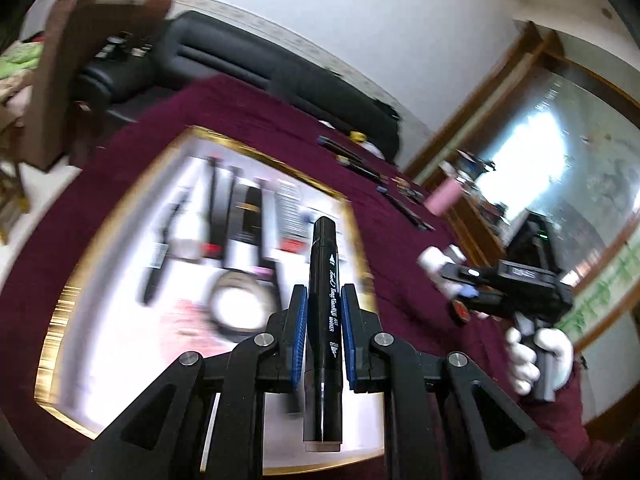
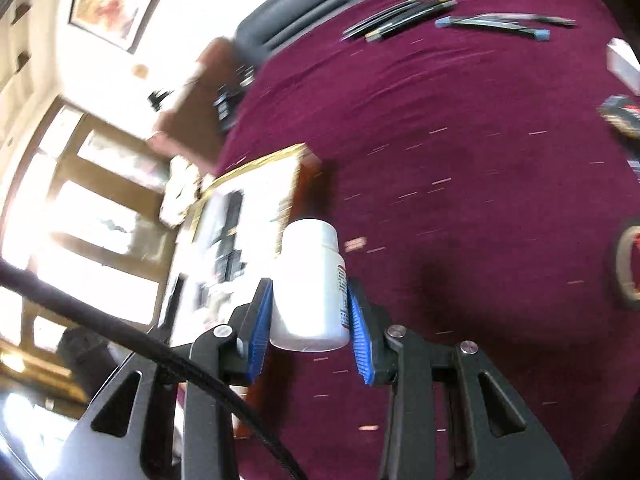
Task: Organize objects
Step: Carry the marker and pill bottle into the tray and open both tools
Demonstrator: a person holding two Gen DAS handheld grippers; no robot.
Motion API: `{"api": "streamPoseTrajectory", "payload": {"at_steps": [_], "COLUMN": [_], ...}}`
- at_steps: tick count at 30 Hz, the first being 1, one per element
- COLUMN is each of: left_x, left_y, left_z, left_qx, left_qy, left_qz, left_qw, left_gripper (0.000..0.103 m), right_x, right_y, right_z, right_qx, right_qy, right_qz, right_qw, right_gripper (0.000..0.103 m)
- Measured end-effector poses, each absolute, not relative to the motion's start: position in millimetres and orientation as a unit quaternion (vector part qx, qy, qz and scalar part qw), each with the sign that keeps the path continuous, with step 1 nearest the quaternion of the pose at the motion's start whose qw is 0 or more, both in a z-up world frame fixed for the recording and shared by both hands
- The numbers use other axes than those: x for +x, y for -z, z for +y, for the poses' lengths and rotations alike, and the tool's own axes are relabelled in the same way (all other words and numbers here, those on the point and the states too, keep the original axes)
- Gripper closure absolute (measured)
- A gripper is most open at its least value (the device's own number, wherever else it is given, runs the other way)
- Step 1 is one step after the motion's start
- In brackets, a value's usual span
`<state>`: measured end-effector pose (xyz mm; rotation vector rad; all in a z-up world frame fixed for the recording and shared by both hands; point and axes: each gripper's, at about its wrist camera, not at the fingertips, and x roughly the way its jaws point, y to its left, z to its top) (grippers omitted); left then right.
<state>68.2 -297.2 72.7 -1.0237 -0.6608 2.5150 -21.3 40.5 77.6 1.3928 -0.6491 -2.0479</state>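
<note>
Left tongs clamp a black art marker, right tongs grip a white bottle over the maroon bench.

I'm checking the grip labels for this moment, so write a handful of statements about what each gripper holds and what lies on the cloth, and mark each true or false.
1. The left gripper is shut on a black marker. True.
2. The right gripper holds a pair of scissors. False: it is shut on a white bottle.
3. The table is covered with a dark red cloth. True.
4. The gold-edged tray is blue inside. False: its inside is white, with items lying in it.
5. Pens lie on the cloth away from the tray. True.
</note>
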Motion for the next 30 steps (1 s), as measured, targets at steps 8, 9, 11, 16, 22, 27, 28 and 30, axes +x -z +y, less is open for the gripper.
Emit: {"api": "streamPoseTrajectory", "payload": {"at_steps": [8, 9, 11, 16, 22, 27, 28, 30], "left_x": [51, 47, 41, 37, 34, 30, 31, 33], "left_y": [-61, -56, -49, -37, -34, -35, -36, -37], "left_z": [-361, -365, -369, -371, -375, -376, -376, -376], "left_qx": [-0.373, -0.38, -0.389, -0.403, -0.403, -0.4, -0.399, -0.393], "left_qy": [-0.893, -0.891, -0.888, -0.881, -0.88, -0.878, -0.878, -0.878], "left_qz": [-0.232, -0.231, -0.232, -0.234, -0.239, -0.249, -0.251, -0.257], "left_qw": [0.097, 0.088, 0.08, 0.077, 0.08, 0.084, 0.087, 0.096], "left_gripper": [0.09, 0.09, 0.09, 0.09, 0.09, 0.087, 0.084, 0.076], "right_x": [-22, -22, -23, -20, -8, 3, 6, 11], "right_y": [-64, -62, -56, -50, -40, -37, -37, -35], "right_z": [-57, -66, -85, -115, -127, -134, -137, -141], "right_qx": [0.555, 0.559, 0.568, 0.581, 0.594, 0.6, 0.602, 0.604], "right_qy": [0.724, 0.721, 0.712, 0.698, 0.687, 0.682, 0.681, 0.679], "right_qz": [-0.218, -0.214, -0.208, -0.194, -0.178, -0.163, -0.157, -0.146], "right_qw": [0.347, 0.35, 0.357, 0.372, 0.378, 0.386, 0.387, 0.391], "right_gripper": [0.069, 0.069, 0.069, 0.069, 0.069, 0.069, 0.069, 0.069]}}
